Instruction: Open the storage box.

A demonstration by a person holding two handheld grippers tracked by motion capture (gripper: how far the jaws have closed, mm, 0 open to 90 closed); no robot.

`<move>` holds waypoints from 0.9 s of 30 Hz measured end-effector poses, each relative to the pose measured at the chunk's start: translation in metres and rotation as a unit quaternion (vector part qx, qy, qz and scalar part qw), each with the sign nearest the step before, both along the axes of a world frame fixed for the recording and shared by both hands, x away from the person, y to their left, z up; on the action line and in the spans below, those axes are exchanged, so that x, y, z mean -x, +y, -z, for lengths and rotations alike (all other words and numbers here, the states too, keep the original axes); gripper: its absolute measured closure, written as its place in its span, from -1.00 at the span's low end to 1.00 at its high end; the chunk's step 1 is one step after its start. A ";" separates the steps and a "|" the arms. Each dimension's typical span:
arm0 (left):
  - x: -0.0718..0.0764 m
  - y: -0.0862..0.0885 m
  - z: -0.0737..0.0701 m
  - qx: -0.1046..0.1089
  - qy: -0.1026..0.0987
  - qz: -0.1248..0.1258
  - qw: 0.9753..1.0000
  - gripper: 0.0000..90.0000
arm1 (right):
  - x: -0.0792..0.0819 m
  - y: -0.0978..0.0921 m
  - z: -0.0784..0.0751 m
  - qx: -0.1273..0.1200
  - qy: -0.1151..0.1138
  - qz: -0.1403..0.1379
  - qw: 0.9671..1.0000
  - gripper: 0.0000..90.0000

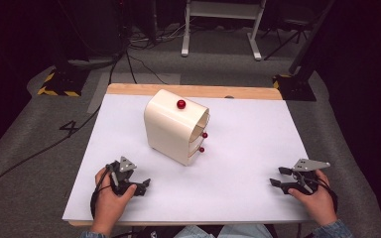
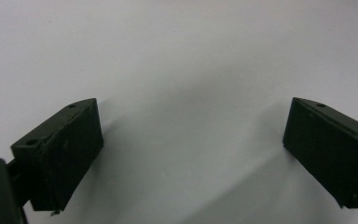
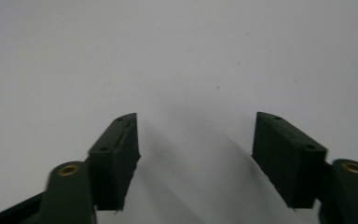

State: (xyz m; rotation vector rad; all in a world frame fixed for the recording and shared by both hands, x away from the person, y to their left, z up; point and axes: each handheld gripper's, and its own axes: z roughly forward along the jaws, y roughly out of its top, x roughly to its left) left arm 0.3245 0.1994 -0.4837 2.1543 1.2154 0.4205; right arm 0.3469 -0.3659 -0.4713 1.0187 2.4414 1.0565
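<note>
One cream rounded cabinet (image 1: 176, 130) with three red knobs (image 1: 181, 104) stands beyond two grippers, left (image 1: 140, 187) and right (image 1: 281, 177), jaws spread, empty.

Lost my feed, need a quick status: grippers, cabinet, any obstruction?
Left gripper and right gripper both open, empty, low over the white table. Cream cabinet with red knobs stands mid-table, untouched. Nothing between grippers and cabinet.

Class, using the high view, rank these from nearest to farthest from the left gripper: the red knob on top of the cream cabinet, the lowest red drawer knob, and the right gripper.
1. Lowest red drawer knob, on the cabinet's front, nearest the left gripper.
2. Red knob on top, farther back.
3. Right gripper, across the table.
</note>
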 end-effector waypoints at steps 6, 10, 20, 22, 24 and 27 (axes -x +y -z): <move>0.000 -0.002 0.000 0.003 0.003 -0.004 1.000 -0.94 | 0.007 0.024 -0.018 -0.029 -0.042 -0.034 0.998 -0.03; 0.000 -0.002 0.000 0.003 0.003 -0.004 1.000 -0.95 | 0.007 0.038 -0.025 -0.046 -0.052 -0.052 0.996 -0.01; 0.001 -0.001 0.001 0.002 -0.004 -0.002 1.000 -0.95 | -0.008 0.089 -0.036 -0.090 -0.065 -0.080 0.991 0.05; 0.001 -0.001 0.002 0.003 -0.004 -0.002 1.000 -0.95 | -0.011 0.096 -0.037 -0.099 -0.062 -0.084 0.990 0.05; 0.001 -0.001 0.002 0.004 -0.004 -0.002 1.000 -0.95 | -0.015 0.105 -0.039 -0.107 -0.064 -0.093 0.988 0.11; 0.001 -0.001 0.001 0.003 -0.003 -0.002 1.000 -0.96 | -0.023 0.123 -0.041 -0.108 -0.071 -0.108 0.986 0.17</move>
